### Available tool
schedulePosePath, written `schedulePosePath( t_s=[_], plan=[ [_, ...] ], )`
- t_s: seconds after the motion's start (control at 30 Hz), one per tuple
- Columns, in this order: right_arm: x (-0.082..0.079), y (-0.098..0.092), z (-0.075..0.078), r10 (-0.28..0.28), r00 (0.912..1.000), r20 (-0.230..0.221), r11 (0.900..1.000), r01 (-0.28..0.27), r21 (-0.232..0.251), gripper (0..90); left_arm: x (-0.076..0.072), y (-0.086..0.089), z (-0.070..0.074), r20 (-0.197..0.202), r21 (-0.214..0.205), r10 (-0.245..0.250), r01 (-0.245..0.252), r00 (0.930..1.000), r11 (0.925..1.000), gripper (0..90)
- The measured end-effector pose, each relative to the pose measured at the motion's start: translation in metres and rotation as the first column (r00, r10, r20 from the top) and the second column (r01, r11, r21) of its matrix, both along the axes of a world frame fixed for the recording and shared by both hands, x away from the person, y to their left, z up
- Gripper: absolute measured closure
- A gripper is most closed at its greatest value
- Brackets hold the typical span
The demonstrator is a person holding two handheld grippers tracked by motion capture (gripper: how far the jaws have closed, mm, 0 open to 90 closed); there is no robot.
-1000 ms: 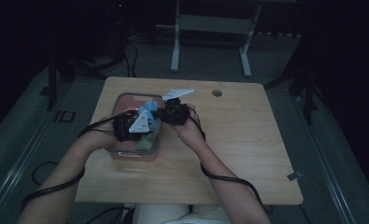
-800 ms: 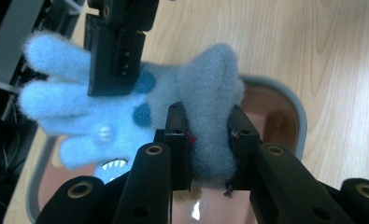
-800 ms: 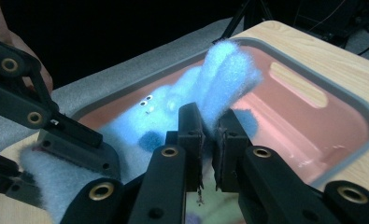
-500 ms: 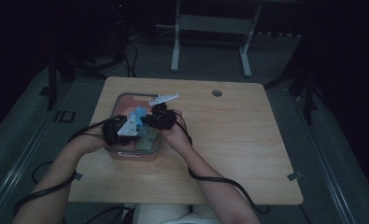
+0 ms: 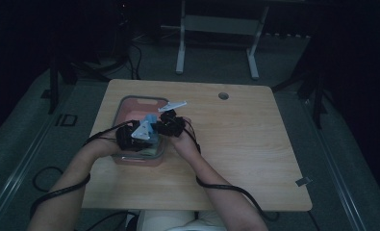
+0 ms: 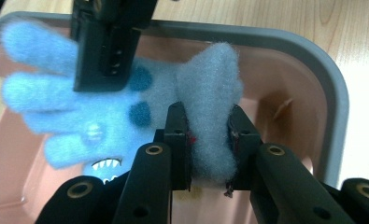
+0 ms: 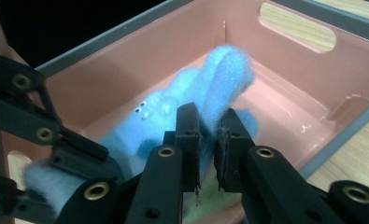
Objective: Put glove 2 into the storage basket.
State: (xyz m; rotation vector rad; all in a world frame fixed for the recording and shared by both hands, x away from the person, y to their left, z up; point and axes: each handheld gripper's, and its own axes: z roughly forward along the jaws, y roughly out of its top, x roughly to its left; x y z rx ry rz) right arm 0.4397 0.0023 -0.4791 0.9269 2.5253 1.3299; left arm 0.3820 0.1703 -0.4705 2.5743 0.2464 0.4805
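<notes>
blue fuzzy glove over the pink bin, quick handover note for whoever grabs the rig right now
Left gripper: fingers shut on the cuff of the blue fuzzy glove.
Right gripper: jaws have just been opening slightly, one glove finger between its pads.
Both hold the glove low over the pink bin on the wooden table.
Done: glove brought to the bin.
Left: probably lower it in, release both grippers, withdraw.

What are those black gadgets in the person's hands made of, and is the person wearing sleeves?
Each gripper, left and right, has two black jaws on linked bars with brass-coloured rivets. A grey three-cornered plate tops each, and a black cable trails back. The forearms are bare.
</notes>
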Motion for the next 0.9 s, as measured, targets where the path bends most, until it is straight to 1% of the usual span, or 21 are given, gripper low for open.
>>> schedulePosePath(
  t_s=[0.03, 0.07, 0.1, 0.13, 0.2, 0.3, 0.4, 0.47, 0.5, 0.53, 0.57, 0.63, 0.7, 0.73, 0.77, 0.8, 0.87, 0.9],
  plan=[
    [0.000, -0.001, 0.000, -0.001, 1.0000, 0.001, 1.0000, 0.001, 0.000, 79.1, 0.001, -0.001, -0.001, -0.010, 0.002, 0.003, -0.003, 0.9999, 1.0000, 74.5],
    [0.000, -0.001, 0.000, 0.001, 1.0000, -0.004, 1.0000, -0.001, 0.000, 75.7, 0.002, -0.002, -0.003, -0.015, 0.007, 0.001, -0.001, 0.9999, 1.0000, 74.5],
    [0.000, -0.002, 0.001, 0.001, 1.0000, 0.001, 1.0000, -0.001, 0.000, 70.5, 0.003, -0.003, -0.004, -0.026, 0.009, 0.000, 0.000, 0.9997, 1.0000, 74.4],
    [-0.001, -0.002, 0.001, 0.001, 1.0000, 0.008, 1.0000, -0.001, 0.000, 65.8, 0.003, -0.004, -0.005, -0.025, 0.023, -0.002, 0.003, 0.9997, 0.9997, 74.4],
    [-0.002, -0.005, 0.003, -0.001, 0.9999, 0.016, 1.0000, 0.001, 0.003, 63.3, 0.003, -0.005, -0.007, -0.029, 0.032, 0.002, -0.001, 0.9996, 0.9995, 74.3],
    [-0.004, -0.009, 0.006, -0.003, 0.9994, 0.034, 0.9999, 0.003, 0.011, 57.0, 0.005, -0.006, -0.008, -0.042, 0.029, 0.012, -0.011, 0.9990, 0.9995, 73.9],
    [-0.006, -0.015, 0.009, -0.013, 0.9990, 0.042, 0.9995, 0.011, 0.031, 52.2, 0.005, -0.007, -0.008, -0.040, 0.031, 0.016, -0.015, 0.9991, 0.9994, 72.1],
    [-0.008, -0.020, 0.012, -0.013, 0.9989, 0.044, 0.9987, 0.011, 0.049, 48.6, 0.005, -0.007, -0.006, -0.032, 0.028, 0.025, -0.024, 0.9992, 0.9993, 65.7],
    [-0.009, -0.022, 0.013, -0.017, 0.9989, 0.044, 0.9984, 0.014, 0.054, 46.6, 0.004, -0.007, -0.005, -0.024, 0.025, 0.042, -0.041, 0.9988, 0.9988, 60.5],
    [-0.010, -0.026, 0.014, -0.016, 0.9989, 0.044, 0.9974, 0.013, 0.070, 44.4, 0.004, -0.006, -0.004, -0.019, 0.021, 0.056, -0.056, 0.9982, 0.9982, 54.2],
    [-0.010, -0.028, 0.015, -0.010, 0.9992, 0.038, 0.9965, 0.007, 0.083, 41.6, 0.004, -0.005, -0.002, -0.009, 0.016, 0.078, -0.078, 0.9969, 0.9968, 46.4],
    [-0.012, -0.031, 0.017, -0.017, 0.9990, 0.041, 0.9960, 0.013, 0.088, 36.1, 0.004, -0.003, 0.001, 0.010, -0.010, 0.133, -0.132, 0.9911, 0.9911, 35.8],
    [-0.014, -0.034, 0.018, 0.002, 0.9991, 0.041, 0.9953, -0.006, 0.096, 29.4, 0.003, 0.001, 0.006, 0.022, -0.042, 0.173, -0.172, 0.9847, 0.9842, 26.1],
    [-0.015, -0.036, 0.018, 0.014, 0.9988, 0.048, 0.9955, -0.018, 0.094, 27.5, 0.003, 0.002, 0.010, 0.016, -0.065, 0.197, -0.196, 0.9802, 0.9785, 25.4],
    [-0.016, -0.037, 0.019, 0.025, 0.9986, 0.047, 0.9953, -0.029, 0.092, 26.8, 0.002, 0.004, 0.012, 0.003, -0.094, 0.205, -0.203, 0.9788, 0.9746, 24.6],
    [-0.017, -0.038, 0.020, 0.032, 0.9986, 0.042, 0.9951, -0.036, 0.092, 25.3, 0.001, 0.005, 0.015, 0.003, -0.106, 0.203, -0.201, 0.9792, 0.9738, 21.7],
    [-0.018, -0.040, 0.021, 0.044, 0.9979, 0.048, 0.9934, -0.049, 0.104, 22.8, -0.002, 0.007, 0.018, 0.001, -0.122, 0.216, -0.214, 0.9764, 0.9691, 19.6],
    [-0.019, -0.041, 0.022, 0.048, 0.9975, 0.051, 0.9927, -0.053, 0.108, 22.2, -0.003, 0.008, 0.020, -0.015, -0.130, 0.215, -0.215, 0.9765, 0.9678, 17.0]
  ],
)
